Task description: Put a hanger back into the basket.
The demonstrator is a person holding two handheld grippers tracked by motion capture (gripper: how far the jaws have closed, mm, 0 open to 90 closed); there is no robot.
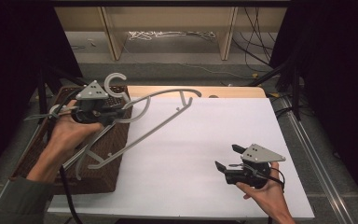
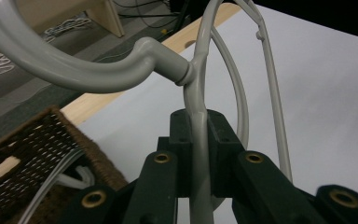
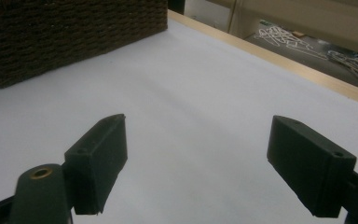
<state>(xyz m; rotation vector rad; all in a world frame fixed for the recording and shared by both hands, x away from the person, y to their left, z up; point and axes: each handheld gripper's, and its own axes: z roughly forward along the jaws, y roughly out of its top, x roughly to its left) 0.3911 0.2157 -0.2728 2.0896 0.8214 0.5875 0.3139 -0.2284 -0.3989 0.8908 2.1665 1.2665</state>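
White cloth covers the surface (image 1: 205, 154). Your left hand-held gripper (image 1: 114, 112) is clenched on the grey hanger (image 1: 165, 122), just under its hook, above the brown wicker basket (image 1: 107, 179). Keep it level, bring it over the cloth. Your right hand-held gripper (image 1: 223, 158) is released and empty; use it to steady the far end.

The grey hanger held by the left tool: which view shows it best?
The high view: the grey hanger shows whole there, hook to far arm, lifted over the wicker basket and white table. The left gripper view shows the left tool clamped on its neck below the hook. The right gripper view shows none of it.
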